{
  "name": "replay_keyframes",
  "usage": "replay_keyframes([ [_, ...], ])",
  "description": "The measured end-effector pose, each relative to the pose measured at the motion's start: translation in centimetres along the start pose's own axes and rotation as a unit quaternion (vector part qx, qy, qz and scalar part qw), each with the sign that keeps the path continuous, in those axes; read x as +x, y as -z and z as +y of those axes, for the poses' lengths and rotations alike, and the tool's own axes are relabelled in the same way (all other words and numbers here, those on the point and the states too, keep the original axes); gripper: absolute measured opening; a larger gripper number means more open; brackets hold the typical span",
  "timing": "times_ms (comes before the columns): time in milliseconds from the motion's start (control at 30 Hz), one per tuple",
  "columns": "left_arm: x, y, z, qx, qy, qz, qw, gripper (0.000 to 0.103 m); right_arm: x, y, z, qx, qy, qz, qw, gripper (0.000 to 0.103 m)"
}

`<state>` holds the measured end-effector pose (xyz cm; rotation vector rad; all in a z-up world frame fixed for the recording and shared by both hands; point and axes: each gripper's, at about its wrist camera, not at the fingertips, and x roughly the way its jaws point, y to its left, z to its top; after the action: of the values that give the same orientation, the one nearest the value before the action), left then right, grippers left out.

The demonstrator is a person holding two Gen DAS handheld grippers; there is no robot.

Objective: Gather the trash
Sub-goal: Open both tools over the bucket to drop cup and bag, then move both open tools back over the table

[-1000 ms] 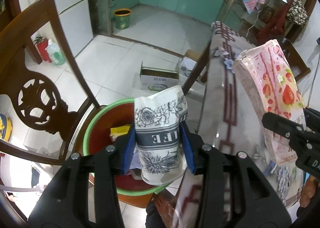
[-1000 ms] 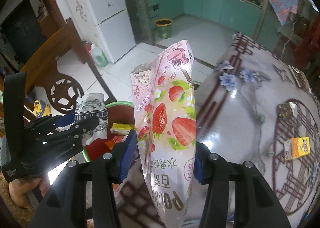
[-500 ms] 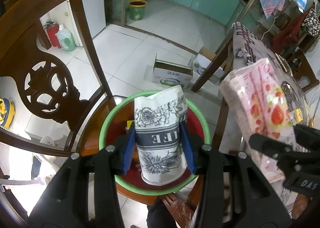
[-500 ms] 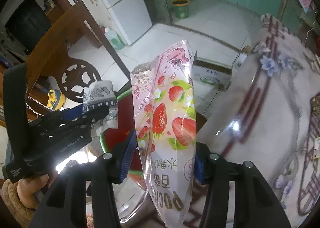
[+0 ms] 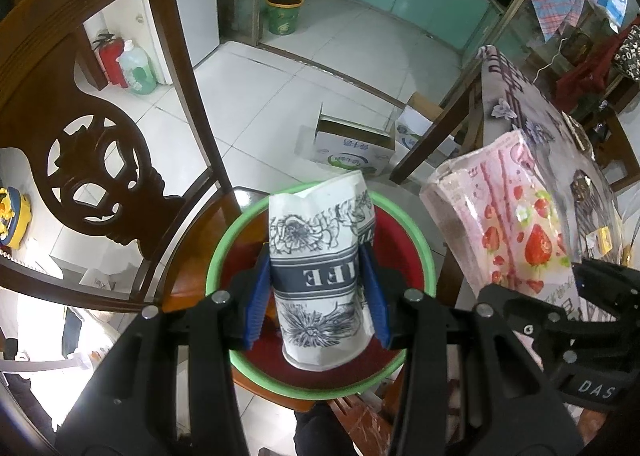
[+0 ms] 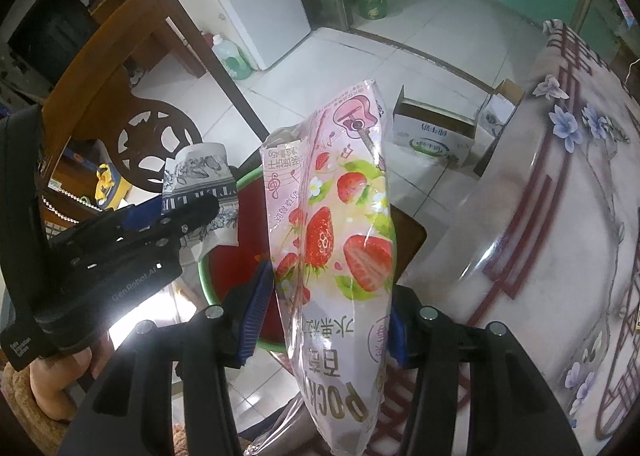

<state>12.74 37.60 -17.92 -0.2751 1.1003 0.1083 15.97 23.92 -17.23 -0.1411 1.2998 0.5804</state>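
Note:
My left gripper point(image 5: 320, 288) is shut on a crushed white paper cup point(image 5: 320, 276) with a dark floral print, and holds it directly above a red bin with a green rim point(image 5: 216, 260) that stands on a wooden chair seat. My right gripper point(image 6: 324, 316) is shut on a pink strawberry snack bag point(image 6: 336, 240) and holds it upright beside the bin point(image 6: 204, 280), at the table edge. The bag also shows in the left wrist view point(image 5: 508, 228), to the right of the cup. The cup and the left gripper show at the left of the right wrist view point(image 6: 200, 180).
A carved wooden chair back point(image 5: 100, 160) rises left of the bin. The table with a floral cover point(image 6: 560, 216) lies to the right. An open cardboard box point(image 5: 352, 144) sits on the tiled floor beyond. A green bucket point(image 5: 284, 12) stands far back by the fridge.
Both grippers have moved left, away from the table. The cup now hangs over the middle of the bin, and the snack bag has come to the bin's right side.

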Motion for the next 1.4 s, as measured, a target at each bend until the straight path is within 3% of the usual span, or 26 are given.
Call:
replay_keyframes([
  [333, 0.5, -0.5, 0.3, -0.008, -0.003, 0.0, 1.0, 0.042, 0.9, -0.5, 0.0, -0.004, -0.002, 0.013, 1.0, 0.05],
  [400, 0.5, -0.5, 0.3, -0.009, -0.003, 0.002, 1.0, 0.044, 0.9, -0.5, 0.0, -0.006, -0.004, 0.015, 1.0, 0.055],
  [467, 0.4, -0.5, 0.3, -0.012, -0.008, -0.002, 0.9999, 0.053, 0.7, -0.4, -0.1, -0.005, -0.009, 0.011, 1.0, 0.066],
  [600, 0.3, -0.8, 0.3, -0.016, -0.007, -0.003, 0.9998, 0.056, 0.1, -0.3, -0.7, -0.004, 0.001, 0.003, 1.0, 0.068],
  [800, -0.2, -0.9, -1.6, 0.002, 0.004, -0.008, 1.0, 0.06, -1.8, 0.5, -3.9, 0.033, 0.015, -0.015, 0.999, 0.068],
  [967, 0.1, -0.9, -4.8, 0.034, 0.025, -0.007, 0.9991, 0.063, -4.9, 2.7, -9.0, 0.087, 0.044, -0.038, 0.995, 0.07],
  [1133, 0.6, -0.6, -10.3, 0.078, 0.049, 0.001, 0.9958, 0.064, -9.3, 6.6, -17.7, 0.202, 0.078, -0.079, 0.973, 0.08],
  [1233, 0.6, -0.2, -13.9, 0.099, 0.059, 0.0, 0.9933, 0.065, -12.3, 10.0, -23.8, 0.289, 0.101, -0.109, 0.946, 0.085],
  [1300, 0.7, 0.3, -16.4, 0.105, 0.063, 0.0, 0.9924, 0.065, -14.4, 12.4, -28.6, 0.353, 0.114, -0.134, 0.919, 0.088],
  [1400, 0.6, 1.3, -20.3, 0.114, 0.075, 0.006, 0.9906, 0.065, -15.9, 14.0, -34.8, 0.416, 0.128, -0.147, 0.888, 0.088],
])
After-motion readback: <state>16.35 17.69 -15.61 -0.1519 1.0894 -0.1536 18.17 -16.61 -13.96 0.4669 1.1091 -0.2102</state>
